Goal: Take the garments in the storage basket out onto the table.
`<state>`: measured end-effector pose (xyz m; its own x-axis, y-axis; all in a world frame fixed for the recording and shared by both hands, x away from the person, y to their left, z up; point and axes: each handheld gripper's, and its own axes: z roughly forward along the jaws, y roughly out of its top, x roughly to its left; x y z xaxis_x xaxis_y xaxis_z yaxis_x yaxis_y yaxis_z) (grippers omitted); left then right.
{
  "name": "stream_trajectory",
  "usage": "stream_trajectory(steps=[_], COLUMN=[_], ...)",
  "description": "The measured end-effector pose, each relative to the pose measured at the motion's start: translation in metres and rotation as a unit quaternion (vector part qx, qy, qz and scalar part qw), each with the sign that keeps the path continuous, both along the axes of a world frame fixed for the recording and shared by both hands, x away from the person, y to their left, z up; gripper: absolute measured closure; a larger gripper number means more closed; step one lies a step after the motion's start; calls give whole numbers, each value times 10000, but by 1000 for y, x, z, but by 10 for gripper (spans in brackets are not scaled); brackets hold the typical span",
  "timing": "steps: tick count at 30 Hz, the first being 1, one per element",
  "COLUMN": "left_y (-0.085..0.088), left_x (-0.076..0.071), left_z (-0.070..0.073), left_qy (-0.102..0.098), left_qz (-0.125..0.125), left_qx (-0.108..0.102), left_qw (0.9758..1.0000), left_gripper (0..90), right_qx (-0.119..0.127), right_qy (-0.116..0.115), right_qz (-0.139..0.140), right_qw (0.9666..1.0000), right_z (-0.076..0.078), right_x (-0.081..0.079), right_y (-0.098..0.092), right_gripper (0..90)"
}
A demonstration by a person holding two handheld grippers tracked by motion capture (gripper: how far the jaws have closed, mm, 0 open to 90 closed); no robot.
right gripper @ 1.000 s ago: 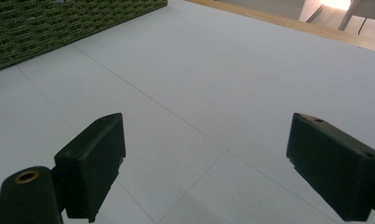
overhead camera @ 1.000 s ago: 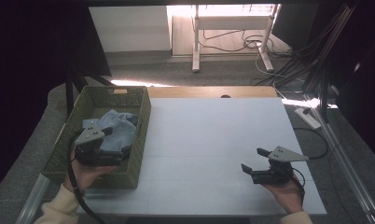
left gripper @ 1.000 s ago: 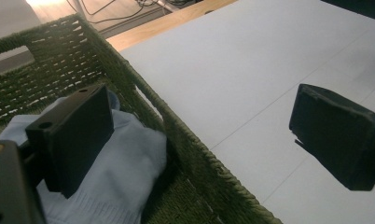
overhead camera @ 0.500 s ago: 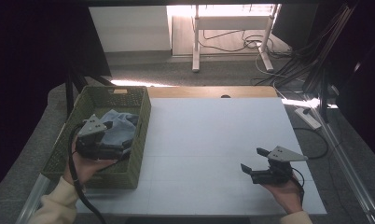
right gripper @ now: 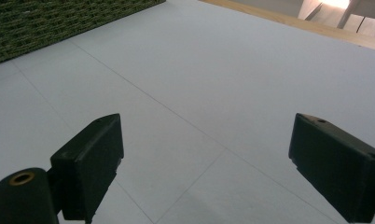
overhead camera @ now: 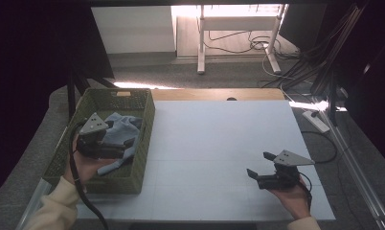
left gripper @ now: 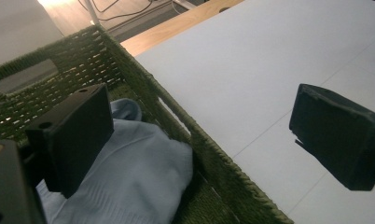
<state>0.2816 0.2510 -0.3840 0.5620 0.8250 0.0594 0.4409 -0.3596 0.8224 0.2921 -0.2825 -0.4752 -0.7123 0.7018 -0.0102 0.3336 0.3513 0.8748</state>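
No writing is showing on the green woven basket (overhead camera: 138,143) or the pale blue cloth (left gripper: 134,182) lying inside it. The left gripper (overhead camera: 115,143), jaws spread wide across the basket's wall, has been moving farther into the basket since the earlier frames, one jaw resting against the cloth; the right gripper (overhead camera: 260,168), jaws also spread and holding nothing, is staying put over the white table (overhead camera: 219,139)

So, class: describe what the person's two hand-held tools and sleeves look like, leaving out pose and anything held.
Both the left tool and the right tool are black, each with two blocky, flat-faced jaws and a grey three-cornered plate on top. A black cable trails from each. A small brass-coloured ring shows on the right tool's body in the right gripper view. The person wears cream sleeves.
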Motion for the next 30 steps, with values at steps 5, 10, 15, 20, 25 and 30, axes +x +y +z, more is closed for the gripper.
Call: stream_trajectory(steps=[5, 10, 15, 20, 25, 30], left_y=[3, 7, 11, 15, 20, 24], left_x=[7, 14, 21, 27, 31, 35], left_z=[0, 0, 1, 2, 3, 3], left_qy=[40, 65, 92, 122, 147, 177], left_qz=[47, 130, 160, 216, 281, 330], left_qx=[83, 135, 166, 221, 275, 328], left_qw=[9999, 9998, 9997, 9994, 9991, 9988], left_gripper=[65, 65, 67, 68, 69, 69], right_qx=[-5, -57, -85, -86, -80, -84], right_qy=[-1, -3, 25, 21, 22, 45], right_qz=[-3, 11, 34, 9, 7, 19], right_qw=[10000, 10000, 10000, 10000, 10000, 10000], right_z=[-1, -1, -1, -1, -2, -2], right_x=[0, 0, 0, 0, 0, 1], right_y=[0, 1, 1, 1, 1, 1], right_gripper=[105, 105, 104, 104, 104, 104])
